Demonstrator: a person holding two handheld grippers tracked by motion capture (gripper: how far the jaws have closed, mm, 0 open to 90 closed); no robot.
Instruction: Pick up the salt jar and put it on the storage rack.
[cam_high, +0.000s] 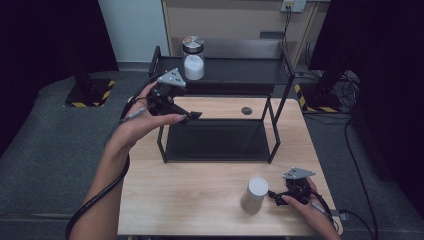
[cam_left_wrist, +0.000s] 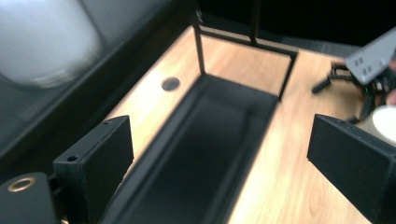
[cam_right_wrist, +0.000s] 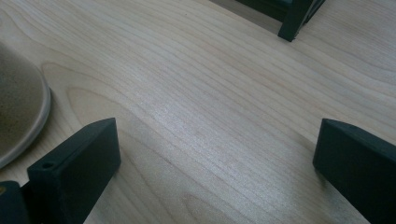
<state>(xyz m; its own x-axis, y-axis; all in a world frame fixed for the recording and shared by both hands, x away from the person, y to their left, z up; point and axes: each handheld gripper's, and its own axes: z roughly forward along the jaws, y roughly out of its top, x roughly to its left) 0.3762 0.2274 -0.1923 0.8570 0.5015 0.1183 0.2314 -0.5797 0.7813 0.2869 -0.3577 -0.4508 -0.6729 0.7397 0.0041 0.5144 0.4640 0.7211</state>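
My left gripper (cam_high: 192, 116) hangs beside the left end of the black two-tier metal rack (cam_high: 220, 72), above its lower tray, jaws wide apart with nothing between them. On the rack's top shelf stands a glass jar of white powder with a silver lid (cam_high: 193, 58). Farther right, a white cylindrical canister (cam_high: 254, 195) stands on the light wooden counter (cam_high: 190, 190), just beside my right gripper (cam_high: 274, 196), which rests low with jaws spread and empty.

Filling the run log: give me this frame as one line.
left gripper: open, empty, beside rack | right gripper: open, empty, beside white cylinder | jar: on rack top shelf
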